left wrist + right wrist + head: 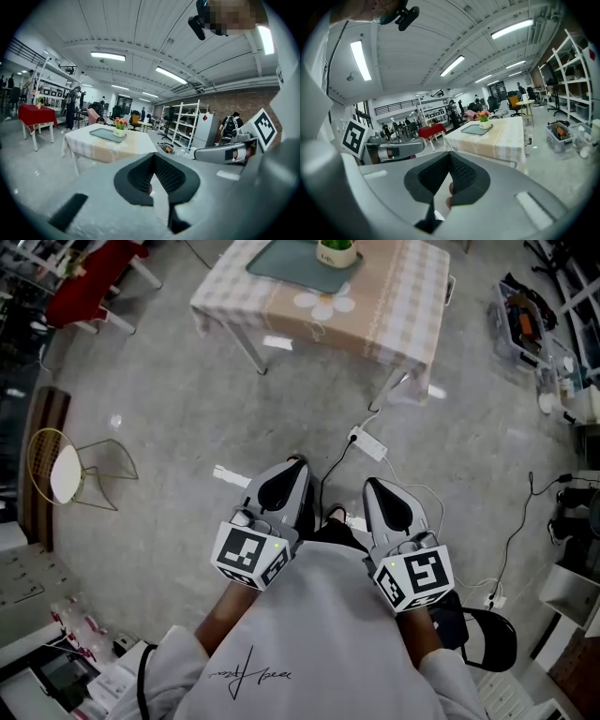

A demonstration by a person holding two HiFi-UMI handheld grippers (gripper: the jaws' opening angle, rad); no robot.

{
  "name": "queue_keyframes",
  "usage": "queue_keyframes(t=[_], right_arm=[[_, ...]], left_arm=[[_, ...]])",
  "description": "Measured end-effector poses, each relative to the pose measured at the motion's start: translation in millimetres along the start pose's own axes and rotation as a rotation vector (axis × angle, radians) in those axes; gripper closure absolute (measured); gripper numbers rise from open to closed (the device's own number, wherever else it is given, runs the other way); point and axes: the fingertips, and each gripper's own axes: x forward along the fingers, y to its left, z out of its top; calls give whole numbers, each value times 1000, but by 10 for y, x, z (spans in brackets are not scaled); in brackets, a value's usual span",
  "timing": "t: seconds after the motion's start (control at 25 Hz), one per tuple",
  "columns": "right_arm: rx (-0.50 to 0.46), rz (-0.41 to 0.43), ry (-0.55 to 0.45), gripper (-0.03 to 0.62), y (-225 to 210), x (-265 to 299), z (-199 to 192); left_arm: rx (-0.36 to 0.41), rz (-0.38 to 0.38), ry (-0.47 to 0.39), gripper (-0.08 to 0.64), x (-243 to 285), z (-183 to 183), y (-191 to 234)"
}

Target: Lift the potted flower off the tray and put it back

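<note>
Both sets of jaws are sitting fully shut with nothing in them: the left gripper (153, 158) is pinching air, and the right gripper (449, 158) is doing exactly the same. We're holding the two side by side just in front of our waist, marker cubes toward us, tips pointing ahead and a bit down at the floor (187, 409). Neither one is touching anything.

The pot (336, 251) is standing upright on the tray (291, 265), close to one of its edges, and the tray is lying on the table (398, 306) with the checked cloth. All of that is sitting well apart from us, across a stretch of open floor. A white power strip (368, 443) is lying on the floor between us and the table, and a wire chair (67, 471) is standing off to our left.
</note>
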Motion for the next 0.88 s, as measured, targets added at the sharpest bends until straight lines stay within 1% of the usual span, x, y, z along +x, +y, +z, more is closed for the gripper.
queue_keyframes(t=[0.12, 0.2, 0.28, 0.4, 0.64, 0.88], right_arm=[[-3, 14, 15, 586, 7, 187, 70], [24, 40, 24, 586, 17, 329, 109], [37, 45, 31, 585, -4, 467, 160], [33, 28, 37, 586, -58, 677, 243], [24, 29, 36, 584, -40, 1097, 456], [7, -19, 71, 585, -28, 1524, 573]], left_arm=[[8, 3, 13, 560, 97, 52, 170], [30, 1, 38, 560, 176, 58, 278], [24, -12, 51, 560, 263, 84, 381], [9, -25, 53, 560, 398, 164, 559], [17, -44, 40, 560, 608, 404, 904], [31, -66, 44, 560, 720, 582, 1251]])
